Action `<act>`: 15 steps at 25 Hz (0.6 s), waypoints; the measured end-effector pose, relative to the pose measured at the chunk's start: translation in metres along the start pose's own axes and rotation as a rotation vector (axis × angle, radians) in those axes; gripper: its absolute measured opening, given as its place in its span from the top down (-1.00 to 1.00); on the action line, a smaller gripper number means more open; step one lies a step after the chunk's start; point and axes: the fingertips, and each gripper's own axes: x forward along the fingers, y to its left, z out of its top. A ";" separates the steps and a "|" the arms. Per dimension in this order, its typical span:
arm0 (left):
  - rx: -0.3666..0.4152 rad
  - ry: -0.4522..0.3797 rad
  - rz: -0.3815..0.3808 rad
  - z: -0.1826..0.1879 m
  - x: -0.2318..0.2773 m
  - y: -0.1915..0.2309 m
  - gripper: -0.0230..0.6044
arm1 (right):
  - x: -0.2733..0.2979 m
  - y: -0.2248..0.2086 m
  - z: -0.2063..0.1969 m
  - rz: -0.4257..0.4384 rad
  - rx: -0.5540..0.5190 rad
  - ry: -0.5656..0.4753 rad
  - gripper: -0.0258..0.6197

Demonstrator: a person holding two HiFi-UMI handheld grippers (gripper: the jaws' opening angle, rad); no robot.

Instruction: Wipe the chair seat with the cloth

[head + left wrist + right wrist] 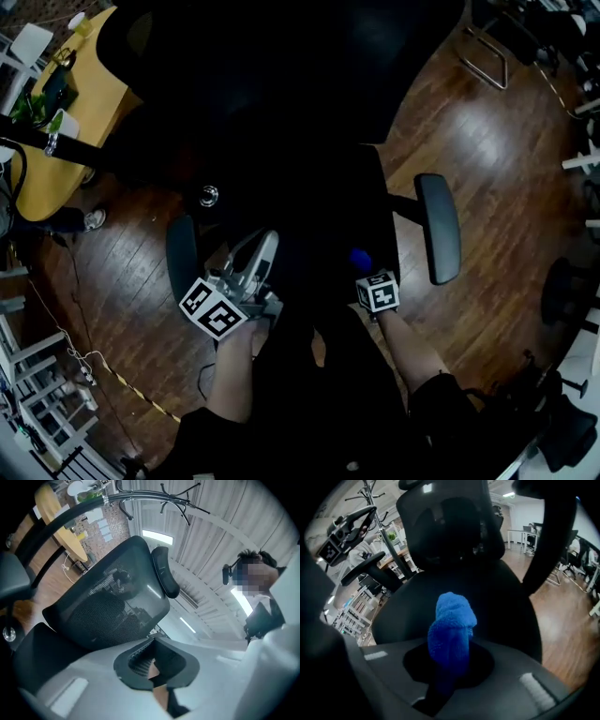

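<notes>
right hand-held gripper (449, 667) is clamped on the blue cloth (452, 625). the cloth stands up out of the jaws as a bunched lump, and the dark chair seat (501, 606) spreads out just ahead of it, with the backrest (450, 531) rising beyond. from the head view the cloth sits at the near edge of the seat, but i can't tell if it's touching the fabric or hanging just over it. the seat is too dark for me to read any wiped patch, so this could be the cloth about to sweep or the cloth coming off a finished pass.

left hand-held gripper (157, 670) has its jaws pressed together with nothing between them. it's tipped up towards the backrest, off to the left of the cloth hand.

what worries me: that cloth is a wad, not a flat pad. if i press down, i reckon only its tip would rub, and the hard jaw tips could scrape the seat. dragging across grippy fabric could also tug the cloth out of the pinch. an armrest (439, 228) sits to the right of the right hand-held gripper, so a wide stroke could knock it. a hard push might also turn or shift the chair, since the left one isn't bracing it.
</notes>
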 end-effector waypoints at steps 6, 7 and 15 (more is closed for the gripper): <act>0.007 0.046 -0.038 -0.015 0.023 -0.013 0.93 | -0.033 -0.048 -0.005 -0.070 0.028 -0.036 0.81; 0.007 0.047 -0.040 -0.016 0.025 -0.015 0.93 | -0.034 -0.049 -0.005 -0.076 0.023 -0.035 0.81; 0.000 -0.004 -0.040 0.011 0.019 -0.013 0.93 | -0.040 -0.040 0.026 -0.109 0.020 -0.066 0.81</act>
